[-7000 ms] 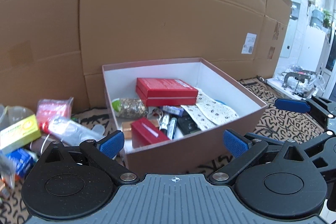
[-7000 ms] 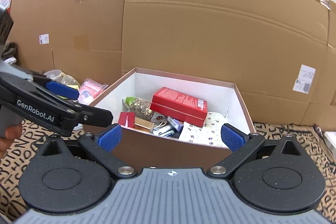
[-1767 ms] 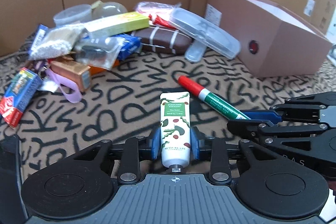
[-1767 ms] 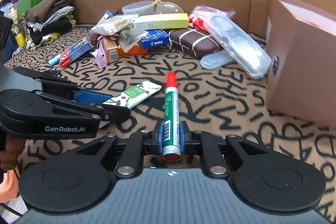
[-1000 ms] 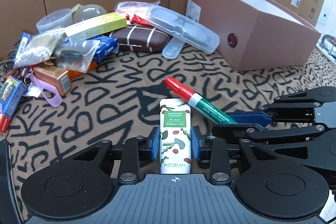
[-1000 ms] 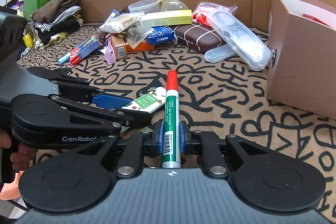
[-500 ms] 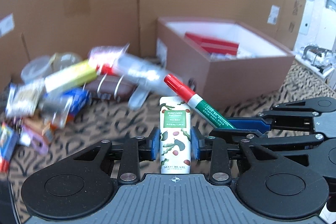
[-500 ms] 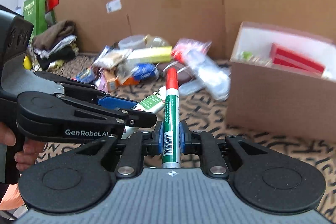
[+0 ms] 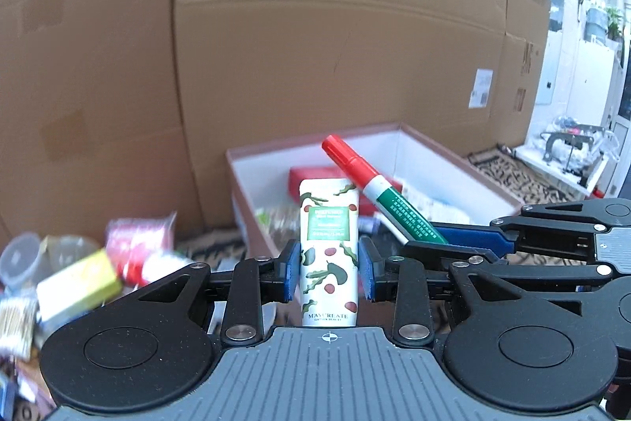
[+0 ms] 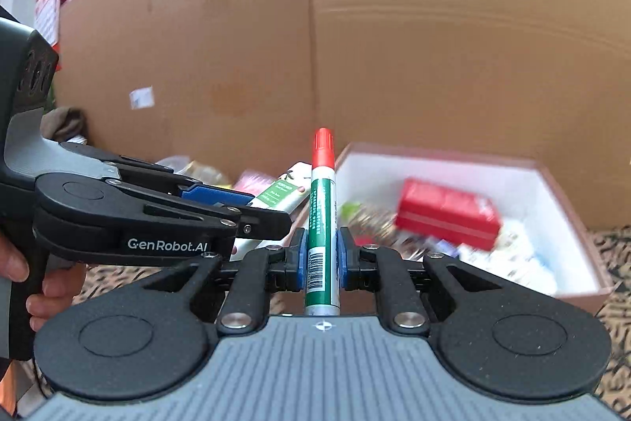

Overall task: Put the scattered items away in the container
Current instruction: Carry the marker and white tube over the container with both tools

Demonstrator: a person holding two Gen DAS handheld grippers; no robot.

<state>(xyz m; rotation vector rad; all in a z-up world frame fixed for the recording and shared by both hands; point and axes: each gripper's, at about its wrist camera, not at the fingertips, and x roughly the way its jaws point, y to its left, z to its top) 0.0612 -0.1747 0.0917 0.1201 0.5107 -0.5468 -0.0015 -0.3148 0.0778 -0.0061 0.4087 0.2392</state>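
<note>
- The left tongs are clenched on a white hand cream tube with green leaves and red dots, pads pressing both its sides.
- The right tongs grip a green marker with a red cap, pointing up and away.
- Beyond both tips sits the open pink box, holding a red box and blurred small things.
- Left of the box, a blurred pile of packets lies on the patterned surface.
- A hand holds the left handle.
</note>
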